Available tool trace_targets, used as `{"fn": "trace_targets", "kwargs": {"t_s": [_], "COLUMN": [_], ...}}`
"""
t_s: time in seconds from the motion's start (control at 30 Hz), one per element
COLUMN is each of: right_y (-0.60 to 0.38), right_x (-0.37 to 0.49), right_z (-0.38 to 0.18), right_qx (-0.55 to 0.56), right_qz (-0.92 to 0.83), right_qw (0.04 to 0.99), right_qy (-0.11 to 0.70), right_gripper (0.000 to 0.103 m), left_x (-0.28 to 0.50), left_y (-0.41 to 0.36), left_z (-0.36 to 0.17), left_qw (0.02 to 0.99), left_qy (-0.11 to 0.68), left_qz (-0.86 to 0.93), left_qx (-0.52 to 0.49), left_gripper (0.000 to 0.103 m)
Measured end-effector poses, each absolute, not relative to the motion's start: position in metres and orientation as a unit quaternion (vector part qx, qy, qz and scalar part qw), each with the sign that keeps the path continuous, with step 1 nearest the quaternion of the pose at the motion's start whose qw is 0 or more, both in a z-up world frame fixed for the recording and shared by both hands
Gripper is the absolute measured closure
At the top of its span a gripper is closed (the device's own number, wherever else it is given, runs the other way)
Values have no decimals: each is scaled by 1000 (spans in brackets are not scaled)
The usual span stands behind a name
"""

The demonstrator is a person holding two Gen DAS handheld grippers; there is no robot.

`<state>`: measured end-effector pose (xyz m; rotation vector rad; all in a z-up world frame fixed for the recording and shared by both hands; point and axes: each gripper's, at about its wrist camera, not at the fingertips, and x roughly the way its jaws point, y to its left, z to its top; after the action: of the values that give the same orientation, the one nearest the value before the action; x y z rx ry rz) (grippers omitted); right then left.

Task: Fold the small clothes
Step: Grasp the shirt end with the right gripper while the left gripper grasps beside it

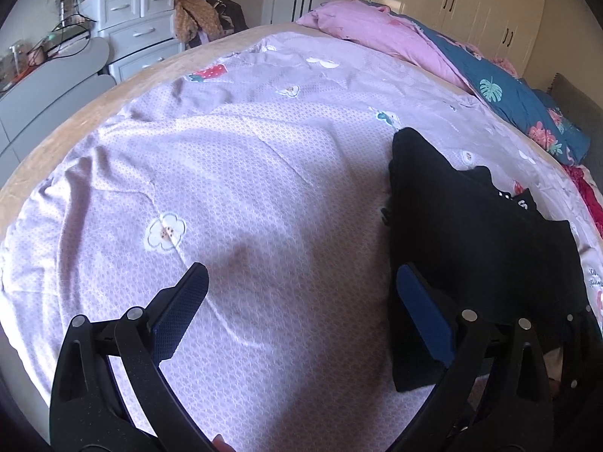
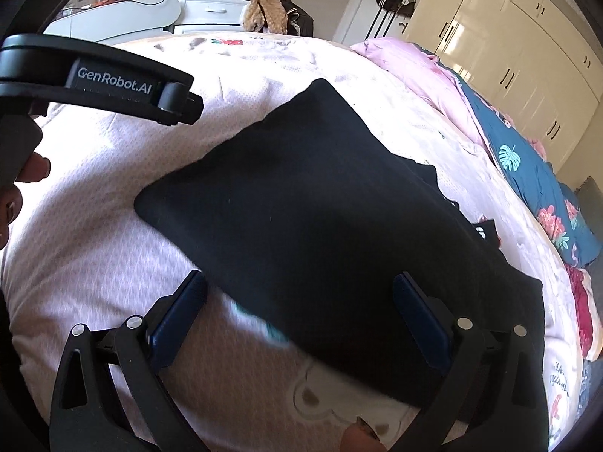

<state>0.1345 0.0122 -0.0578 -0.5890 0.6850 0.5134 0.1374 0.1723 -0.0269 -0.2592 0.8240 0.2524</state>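
Observation:
A black garment lies folded flat on the lilac patterned bedsheet, at the right of the left wrist view. My left gripper is open above bare sheet, its right finger at the garment's left edge. In the right wrist view the same black garment fills the middle, a rough rectangle with a bit of white lettering at its right edge. My right gripper is open and hovers over the garment's near edge, holding nothing. The left gripper's body shows at upper left, with a hand below it.
A pink quilt and a blue floral quilt are heaped along the bed's far right side. White drawers and a grey desk stand beyond the bed's left edge. Cream wardrobes line the right wall.

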Motion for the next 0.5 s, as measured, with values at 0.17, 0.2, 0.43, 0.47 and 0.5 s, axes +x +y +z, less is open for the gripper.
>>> {"fn": "trace_targets", "kwargs": {"t_s": [0.17, 0.2, 0.43, 0.47, 0.5], "right_y": [25, 28, 24, 21, 19], "right_x": [149, 151, 153, 152, 150], "right_z": [-59, -59, -52, -50, -48], "right_qx": [-286, -288, -279, -272, -270], "right_qz": [245, 242, 245, 252, 251], "right_qw": [867, 869, 881, 882, 885], "right_qy": [326, 321, 293, 290, 285], "right_gripper": [4, 4, 22, 25, 30], "left_x": [153, 156, 190, 195, 201], "left_y": [173, 172, 166, 166, 165], "left_z": [-22, -21, -19, -20, -21], "left_qw": [899, 900, 895, 893, 891], "left_qy": [403, 403, 417, 422, 426], "left_qz": [121, 119, 87, 82, 71], "left_qx": [-118, -117, -130, -134, -140], "left_gripper": [9, 9, 9, 9, 9]}}
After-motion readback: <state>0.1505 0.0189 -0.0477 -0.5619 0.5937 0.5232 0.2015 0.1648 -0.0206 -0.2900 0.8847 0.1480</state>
